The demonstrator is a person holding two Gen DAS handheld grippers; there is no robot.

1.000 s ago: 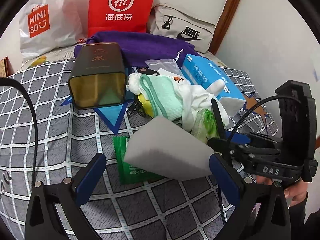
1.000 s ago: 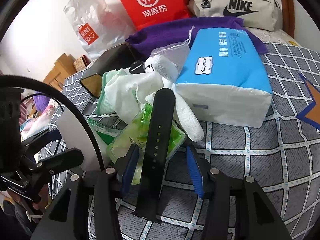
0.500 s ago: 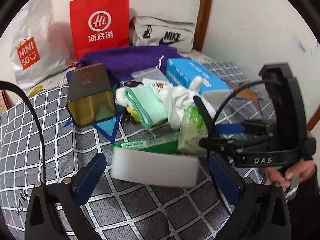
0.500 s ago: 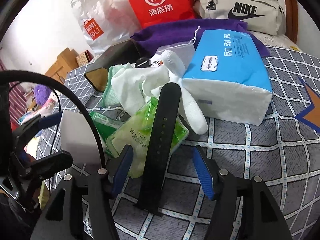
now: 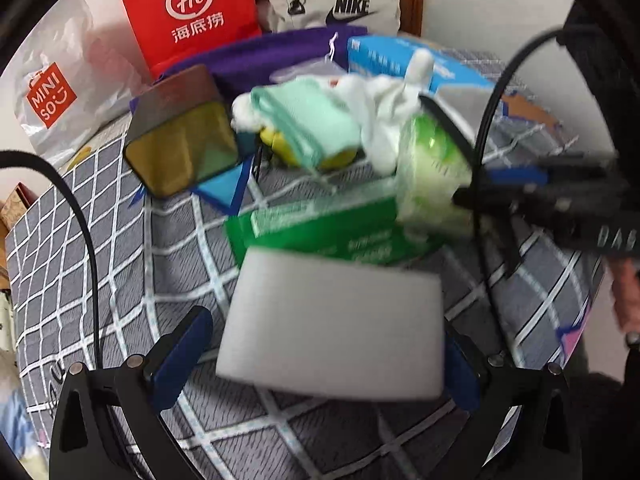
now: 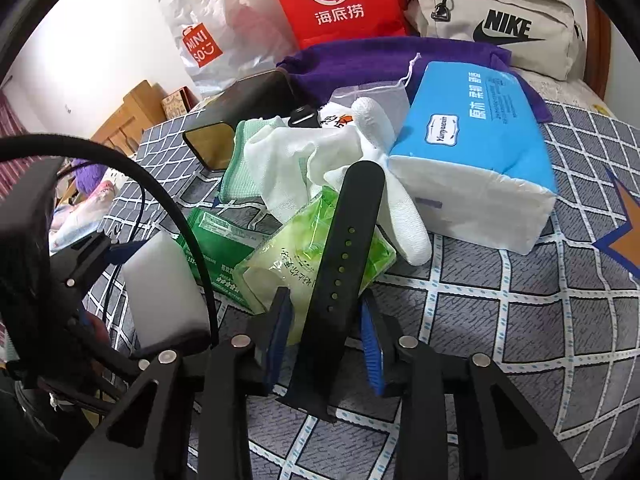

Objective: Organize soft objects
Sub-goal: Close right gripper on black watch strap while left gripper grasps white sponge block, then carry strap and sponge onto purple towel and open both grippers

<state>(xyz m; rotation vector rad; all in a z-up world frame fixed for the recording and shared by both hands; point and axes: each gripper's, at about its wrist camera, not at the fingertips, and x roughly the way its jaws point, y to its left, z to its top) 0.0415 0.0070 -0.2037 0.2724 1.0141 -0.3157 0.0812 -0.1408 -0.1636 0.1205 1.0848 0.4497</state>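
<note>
The strap [image 6: 344, 280] is black and long, with a row of small holes down its middle. It lies flat between the two blue pads of the right gripper [image 6: 326, 336]. Its far end rests on a shiny green pack [image 6: 296, 256]. The jaws have just been closing in on the strap, but I can see small gaps on both sides, so the pads are not squeezing it yet.

The sponge [image 5: 332, 320] is a white, smooth, soft block. It sits between the pads of the left gripper [image 5: 320, 360]. The right pad touches it. There looks to be a small gap at the left pad, and the picture is blurry, so I cannot tell if it is held tight.

Just past the sponge is a flat green packet [image 5: 320, 232]. Past the strap are a white glove [image 6: 392, 216] and a mint cloth [image 6: 240, 164]. To the right of the strap is a blue tissue pack [image 6: 472, 160]. Farther back are a dark tin [image 5: 180, 140], a purple towel [image 6: 380, 56], a red bag [image 6: 332, 0] and a beige bag [image 6: 500, 20]. All of it rests on a grey checked sheet [image 6: 500, 320].
</note>
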